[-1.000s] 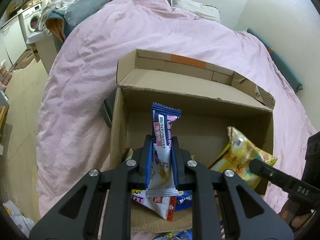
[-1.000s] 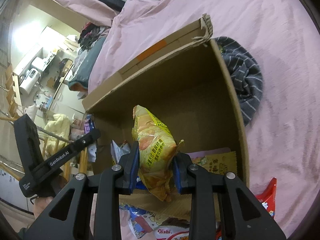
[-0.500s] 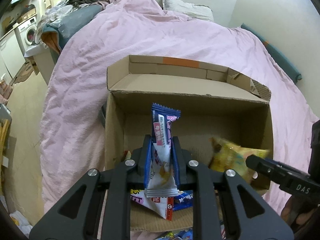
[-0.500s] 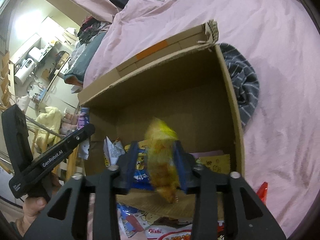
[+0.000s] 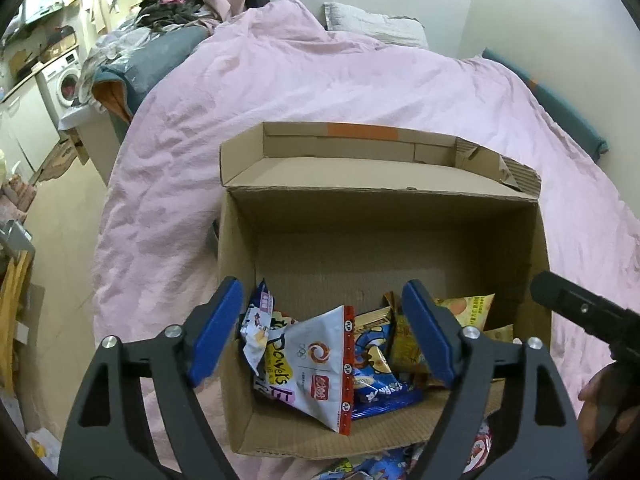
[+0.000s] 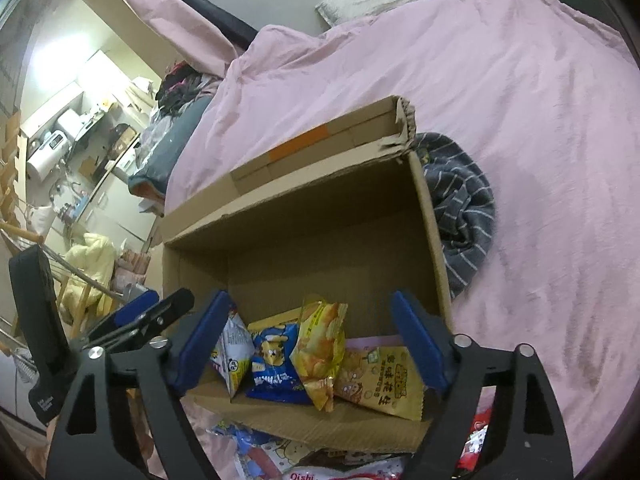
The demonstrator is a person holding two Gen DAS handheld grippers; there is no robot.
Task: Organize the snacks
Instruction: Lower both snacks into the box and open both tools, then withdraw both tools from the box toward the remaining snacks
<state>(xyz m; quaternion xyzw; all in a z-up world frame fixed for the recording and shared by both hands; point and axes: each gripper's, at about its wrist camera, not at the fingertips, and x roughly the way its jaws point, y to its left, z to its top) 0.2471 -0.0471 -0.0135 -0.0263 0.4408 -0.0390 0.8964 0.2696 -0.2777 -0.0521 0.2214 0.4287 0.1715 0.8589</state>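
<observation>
Open brown cardboard box, sitting on the pink quilted bed: white, blue and yellow foil snack packets are lying heaped along its near wall. The left gripper and right gripper are hovering above that near edge, both jaws opening wide and gripping nothing. More packets, possibly crisps, are lying outside the box's near edge.

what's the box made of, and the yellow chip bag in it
Box: plain brown corrugated cardboard, matte; fluted layers show at its torn corner. Yellow chip bag: looks like thin glossy plastic film, crinkled and printed with a crimped end; whether foil-lined cannot be told.
</observation>
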